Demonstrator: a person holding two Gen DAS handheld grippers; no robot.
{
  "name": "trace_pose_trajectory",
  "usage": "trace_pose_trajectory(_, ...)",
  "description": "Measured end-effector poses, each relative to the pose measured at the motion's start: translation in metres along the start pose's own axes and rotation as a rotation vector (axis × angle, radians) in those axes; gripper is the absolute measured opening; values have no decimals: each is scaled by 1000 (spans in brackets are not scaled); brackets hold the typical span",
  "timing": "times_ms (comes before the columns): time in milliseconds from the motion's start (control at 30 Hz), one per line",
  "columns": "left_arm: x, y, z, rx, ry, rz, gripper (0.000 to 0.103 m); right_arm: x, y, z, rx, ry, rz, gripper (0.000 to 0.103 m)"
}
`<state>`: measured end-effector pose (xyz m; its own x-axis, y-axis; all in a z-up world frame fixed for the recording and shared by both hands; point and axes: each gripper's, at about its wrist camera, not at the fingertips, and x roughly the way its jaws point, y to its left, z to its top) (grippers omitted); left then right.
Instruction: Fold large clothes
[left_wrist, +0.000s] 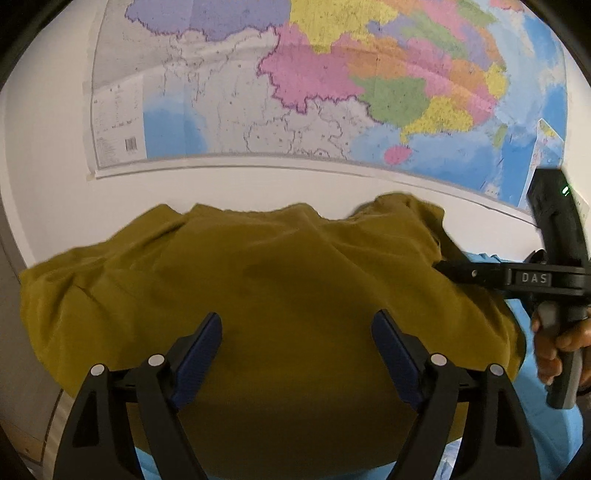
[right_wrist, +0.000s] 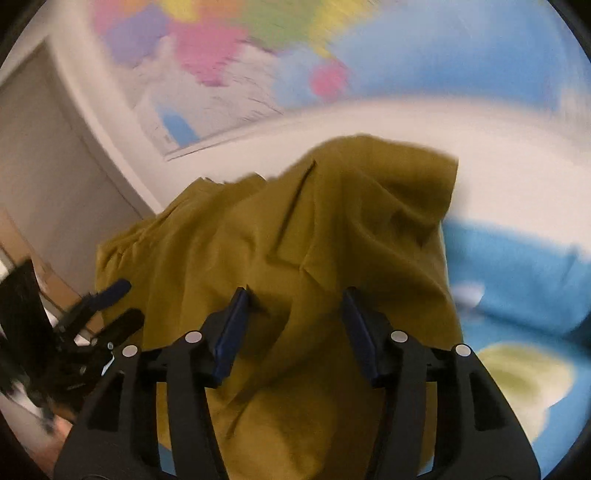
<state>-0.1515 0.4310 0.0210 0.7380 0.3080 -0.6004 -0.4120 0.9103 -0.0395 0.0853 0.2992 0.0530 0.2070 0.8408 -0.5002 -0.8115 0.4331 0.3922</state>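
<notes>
1. Just ahead of and beneath the left gripper (left_wrist: 295, 354): lying bunched, the olive-yellow garment (left_wrist: 266, 280), spreading out to both sides of the tips on the blue cover (left_wrist: 546, 424).
2. Standing well apart, the left jaws, pads clear of the cloth, nothing pinched.
3. Off to the right of those tips: reaching in sideways, the right gripper (left_wrist: 458, 271), touching or hovering at the garment's right edge; hard to call which.
4. In front of the right gripper (right_wrist: 291, 332): rising in a crumpled peak, the garment (right_wrist: 295, 229), jaws partly apart, astride a fold, apparently not clamping.
5. Running left to right across the left tips, the garment's long axis; looking like the left one sitting better centred for the next grab.
6. Reading "DAS" (left_wrist: 533, 277) on the right tool; map (left_wrist: 332, 81) lettering too small to read.
</notes>
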Motion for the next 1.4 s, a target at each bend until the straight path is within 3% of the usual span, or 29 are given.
trace_pose_trajectory(67,4,0,-4,0,10,4,82,5,-11,-3,43,14,42,52)
trace_pose_trajectory(200,7,-2,-7,7,6,18,84,-7,0,3,5,23,-4,54)
trace_pose_trajectory(300,6,0,-6,-2,2,10,85,-34,20,7,-73,-51,-35,54)
trace_pose_trajectory(433,10,-1,-6,5,0,21,88,-48,45,12,-154,-113,-5,54)
trace_pose_trajectory(533,17,-1,-6,-8,5,26,91,-32,55,12,-206,-92,-47,56)
trace_pose_trajectory(600,19,-1,-5,-14,3,28,92,-4,47,10,-172,-16,-57,52)
trace_pose_trajectory(767,27,-3,1,-13,18,55,94,24,24,7,-90,31,1,53)
trace_pose_trajectory(900,26,-3,4,-28,19,61,94,10,25,7,-83,22,15,54)
trace_pose_trajectory(1000,21,-4,1,-32,16,72,94,-11,28,1,-88,-25,31,62)
trace_pose_trajectory(1167,4,-6,-7,-39,-15,75,94,-36,37,-20,-145,-69,13,63)
trace_pose_trajectory(1300,-10,3,-6,-47,-46,107,94,-48,47,-37,-203,-91,-23,63)
trace_pose_trajectory(1400,-16,33,10,-70,-74,177,94,-51,50,-35,-228,-99,-42,63)
